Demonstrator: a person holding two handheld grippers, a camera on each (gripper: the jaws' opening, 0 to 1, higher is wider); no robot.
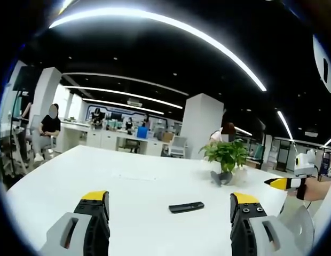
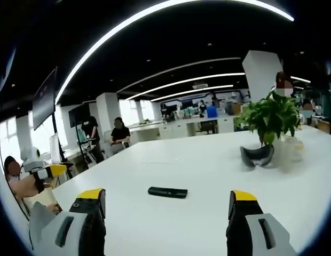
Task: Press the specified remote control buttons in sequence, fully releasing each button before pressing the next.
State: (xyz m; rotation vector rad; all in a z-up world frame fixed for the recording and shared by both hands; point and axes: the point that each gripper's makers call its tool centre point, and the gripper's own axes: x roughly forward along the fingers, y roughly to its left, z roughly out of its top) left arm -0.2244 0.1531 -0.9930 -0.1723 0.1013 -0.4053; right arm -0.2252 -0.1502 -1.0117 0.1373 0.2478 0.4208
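A black remote control lies flat on the white table, a little beyond and between my left gripper's yellow-tipped jaws, which stand wide apart with nothing between them. In the right gripper view the same remote lies ahead of my right gripper, also open and empty. The right gripper's yellow tip comes in from the right edge of the left gripper view. The left gripper's tip, held by a person's hand, shows at the left edge of the right gripper view.
A potted green plant stands on the table behind the remote, with a dark curved object at its base. Desks, white pillars and several seated or standing people fill the office beyond the table's far edge.
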